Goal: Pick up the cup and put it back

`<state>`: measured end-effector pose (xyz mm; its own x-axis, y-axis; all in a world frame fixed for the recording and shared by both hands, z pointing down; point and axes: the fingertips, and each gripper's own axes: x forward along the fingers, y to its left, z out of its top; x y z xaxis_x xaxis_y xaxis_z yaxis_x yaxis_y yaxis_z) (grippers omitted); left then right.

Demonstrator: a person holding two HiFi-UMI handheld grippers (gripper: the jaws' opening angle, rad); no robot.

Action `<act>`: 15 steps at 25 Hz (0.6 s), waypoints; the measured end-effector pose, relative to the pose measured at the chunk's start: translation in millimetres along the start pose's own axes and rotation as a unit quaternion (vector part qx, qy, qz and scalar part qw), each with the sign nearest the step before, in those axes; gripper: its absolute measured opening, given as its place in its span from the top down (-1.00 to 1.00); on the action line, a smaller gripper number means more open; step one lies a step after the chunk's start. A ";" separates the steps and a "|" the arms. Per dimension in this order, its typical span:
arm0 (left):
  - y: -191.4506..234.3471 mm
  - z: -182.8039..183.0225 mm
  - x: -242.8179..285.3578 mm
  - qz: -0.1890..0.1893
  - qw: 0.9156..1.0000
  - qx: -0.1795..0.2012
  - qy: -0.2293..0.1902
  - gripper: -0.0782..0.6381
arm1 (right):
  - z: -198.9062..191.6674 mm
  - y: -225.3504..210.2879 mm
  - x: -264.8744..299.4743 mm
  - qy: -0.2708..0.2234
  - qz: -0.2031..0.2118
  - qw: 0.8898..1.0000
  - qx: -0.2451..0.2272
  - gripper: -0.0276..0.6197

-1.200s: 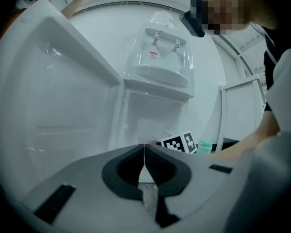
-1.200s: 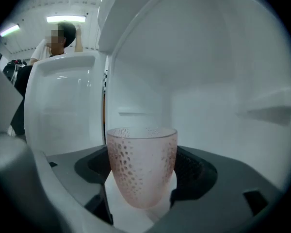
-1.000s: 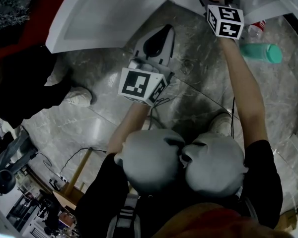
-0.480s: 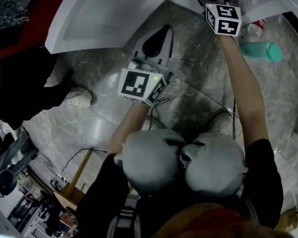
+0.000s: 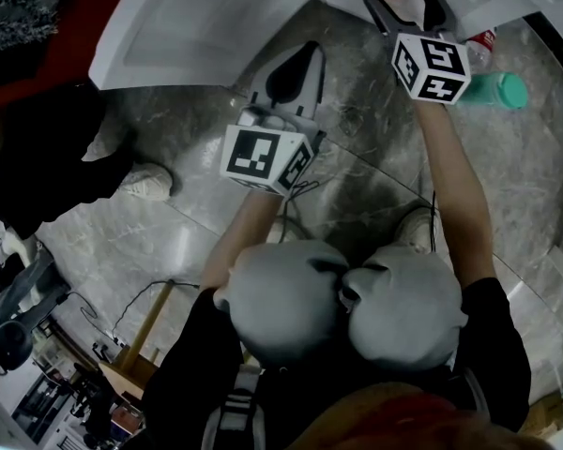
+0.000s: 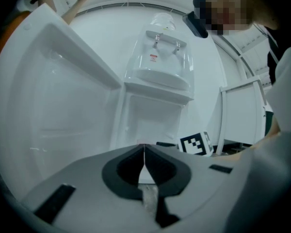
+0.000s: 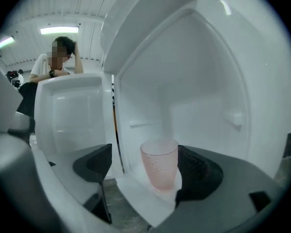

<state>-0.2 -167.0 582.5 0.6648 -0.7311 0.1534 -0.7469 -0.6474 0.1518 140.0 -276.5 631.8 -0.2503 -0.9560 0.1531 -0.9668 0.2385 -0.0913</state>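
Left gripper [image 6: 144, 152]: jaws together, nothing between them, facing the open white cabinet [image 6: 155, 125].
Right gripper [image 7: 145, 168]: jaws wide apart and opening, astride the cup [image 7: 159, 168], not clamping it.
Cup: pink, translucent, upright on the cabinet's white shelf, nearest the right-hand jaw.
Bottle [image 5: 493, 90]: green, on the floor.

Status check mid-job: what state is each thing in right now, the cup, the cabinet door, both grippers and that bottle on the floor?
cup: upright inside the open compartment, between the right gripper's jaws, not gripped
cabinet door: swung open
right gripper: jaws wide and opening around the cup
left gripper: jaws together, nothing between them
teal bottle: lying on its side on the floor
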 end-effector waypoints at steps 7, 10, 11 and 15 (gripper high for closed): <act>-6.9 12.2 -8.6 0.000 1.000 0.001 -0.015 0.74 | 48.6 64.4 -57.6 -0.044 0.090 0.994 0.032 -0.36; -7.9 16.9 -10.6 0.003 1.000 -0.002 -0.022 0.74 | 59.8 91.7 -79.0 -0.047 0.121 0.991 0.016 -0.22; -7.9 19.3 -11.2 0.004 1.000 -0.003 -0.025 0.74 | 61.2 98.8 -84.3 -0.043 0.126 0.991 0.005 -0.14; -10.1 28.0 -15.0 0.004 0.999 0.001 -0.034 0.74 | 67.5 113.8 -102.0 -0.051 0.123 0.991 -0.022 0.52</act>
<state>-3.0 -155.5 551.4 0.6560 -0.7497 0.0870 -0.7527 -0.6413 0.1489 59.0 -163.4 539.4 -0.4751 -0.8794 0.0301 -0.8787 0.4722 -0.0704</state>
